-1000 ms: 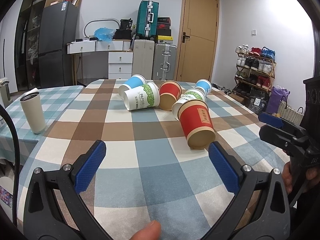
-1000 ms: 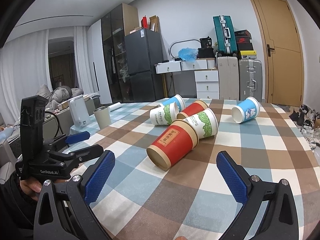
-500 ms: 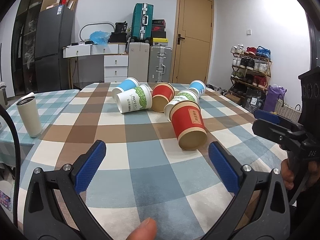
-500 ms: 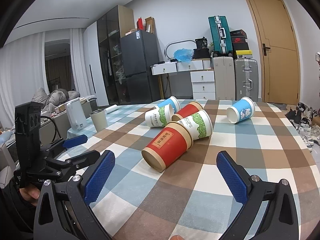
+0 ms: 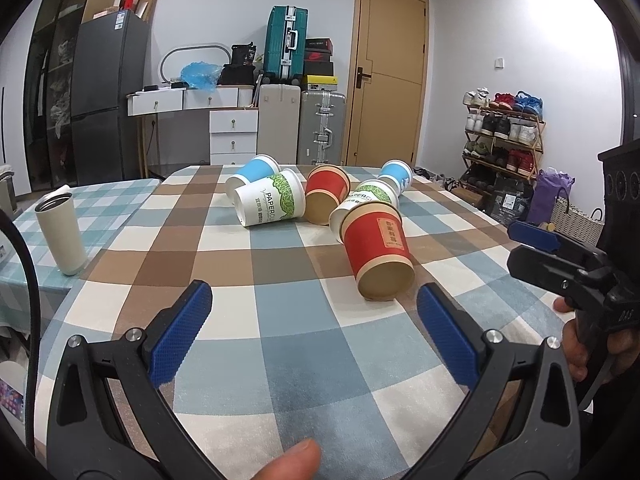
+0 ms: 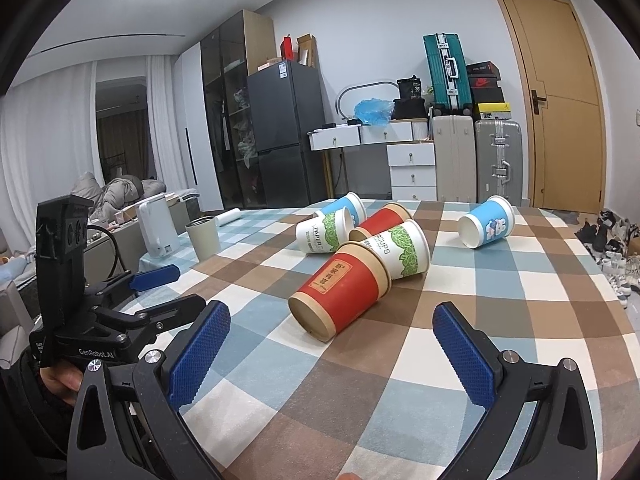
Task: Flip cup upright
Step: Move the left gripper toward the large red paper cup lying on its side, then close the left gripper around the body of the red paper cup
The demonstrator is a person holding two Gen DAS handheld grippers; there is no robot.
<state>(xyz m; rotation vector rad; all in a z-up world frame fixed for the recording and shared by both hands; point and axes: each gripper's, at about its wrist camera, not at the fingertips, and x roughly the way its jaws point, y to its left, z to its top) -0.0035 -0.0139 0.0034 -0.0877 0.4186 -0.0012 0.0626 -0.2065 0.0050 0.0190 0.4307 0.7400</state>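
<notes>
Several paper cups lie on their sides on the checked tablecloth (image 5: 280, 320). The nearest is a red cup (image 5: 378, 246), its base toward me; it also shows in the right wrist view (image 6: 340, 292). Behind it lie a white and green cup (image 5: 268, 204), a second white and green cup (image 6: 396, 248), another red cup (image 5: 326, 194) and two blue cups (image 5: 252, 172) (image 6: 486, 226). My left gripper (image 5: 314, 332) is open and empty, short of the red cup. My right gripper (image 6: 330, 354) is open and empty, just in front of the same cup.
A beige tumbler (image 5: 62, 234) stands upright at the table's left side. A white kettle (image 6: 158, 228) stands beyond it. Suitcases, drawers and a fridge line the back wall. A shoe rack (image 5: 504, 132) stands at the right.
Both grippers have moved a little closer to the cups and stay open. The cups have not moved.
</notes>
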